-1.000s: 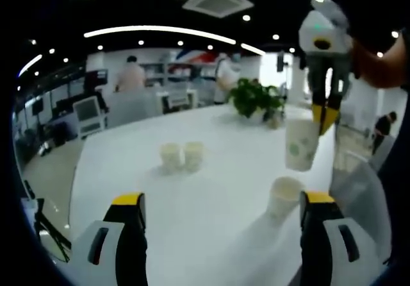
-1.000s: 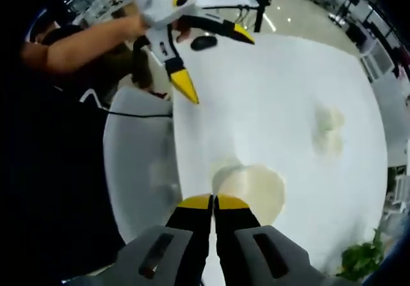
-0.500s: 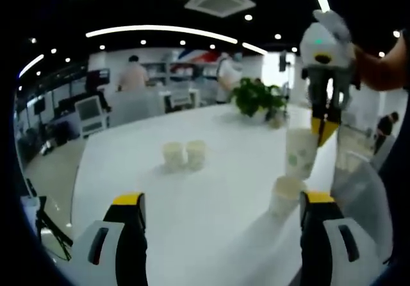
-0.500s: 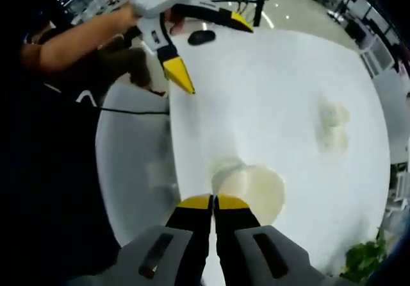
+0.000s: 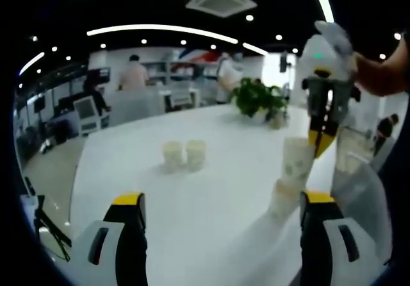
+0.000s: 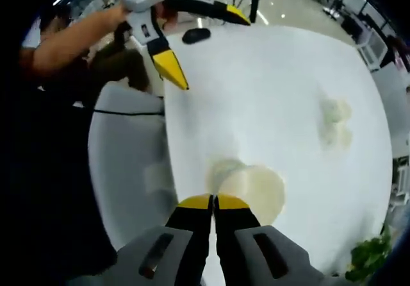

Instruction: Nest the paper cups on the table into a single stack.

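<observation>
The right gripper (image 5: 322, 140), its jaws pinched shut on the rim of a paper cup (image 5: 295, 164), holds that cup with its base just entering a second cup (image 5: 282, 199) standing near the table's (image 5: 211, 196) near right edge, so the first nesting looks half done; the next move calls for pressing straight down, then letting go. The left gripper (image 5: 221, 202) hangs spread wide and empty above the table. The left gripper view shows two more cups (image 5: 183, 154) side by side near the table's middle and a potted plant (image 5: 256, 97) at the far edge, while the right gripper view looks down into the held cup's mouth (image 6: 253, 188).
</observation>
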Action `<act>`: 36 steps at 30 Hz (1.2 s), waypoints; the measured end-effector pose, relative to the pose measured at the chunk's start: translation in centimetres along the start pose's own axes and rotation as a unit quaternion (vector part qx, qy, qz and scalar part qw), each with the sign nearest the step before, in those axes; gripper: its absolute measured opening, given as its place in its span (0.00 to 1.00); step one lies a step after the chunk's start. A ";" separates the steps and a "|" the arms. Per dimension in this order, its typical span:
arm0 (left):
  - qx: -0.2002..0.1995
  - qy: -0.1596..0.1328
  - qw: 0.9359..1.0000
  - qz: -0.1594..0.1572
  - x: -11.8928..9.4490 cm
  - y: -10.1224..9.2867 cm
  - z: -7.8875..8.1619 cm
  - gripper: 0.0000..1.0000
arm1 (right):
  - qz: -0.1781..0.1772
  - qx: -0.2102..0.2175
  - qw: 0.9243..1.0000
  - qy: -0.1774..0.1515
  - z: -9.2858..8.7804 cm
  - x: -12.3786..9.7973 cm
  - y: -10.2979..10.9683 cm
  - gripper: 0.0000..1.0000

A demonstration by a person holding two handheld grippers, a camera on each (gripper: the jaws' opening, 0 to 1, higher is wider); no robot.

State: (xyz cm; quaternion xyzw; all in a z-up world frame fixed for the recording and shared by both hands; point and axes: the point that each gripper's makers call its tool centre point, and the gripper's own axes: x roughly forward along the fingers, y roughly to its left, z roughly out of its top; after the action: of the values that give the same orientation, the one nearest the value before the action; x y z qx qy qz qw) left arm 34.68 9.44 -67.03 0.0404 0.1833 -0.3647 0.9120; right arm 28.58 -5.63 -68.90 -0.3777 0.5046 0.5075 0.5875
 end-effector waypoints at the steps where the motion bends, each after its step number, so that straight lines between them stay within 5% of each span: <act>1: 0.000 0.000 1.000 -0.001 0.0 0.0 0.0 0.99 | 0.001 0.000 1.000 0.001 -0.1 0.1 0.0 0.00; 36: -0.006 0.005 1.000 -0.001 0.3 0.1 -0.8 0.99 | -0.010 0.023 1.000 0.002 -1.0 6.3 -0.1 0.00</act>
State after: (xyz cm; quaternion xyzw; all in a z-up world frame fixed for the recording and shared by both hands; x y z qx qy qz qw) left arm 34.69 9.46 -67.89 0.0362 0.1903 -0.3644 0.9109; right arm 28.29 -5.19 -75.29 -0.3704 0.5131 0.4890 0.6003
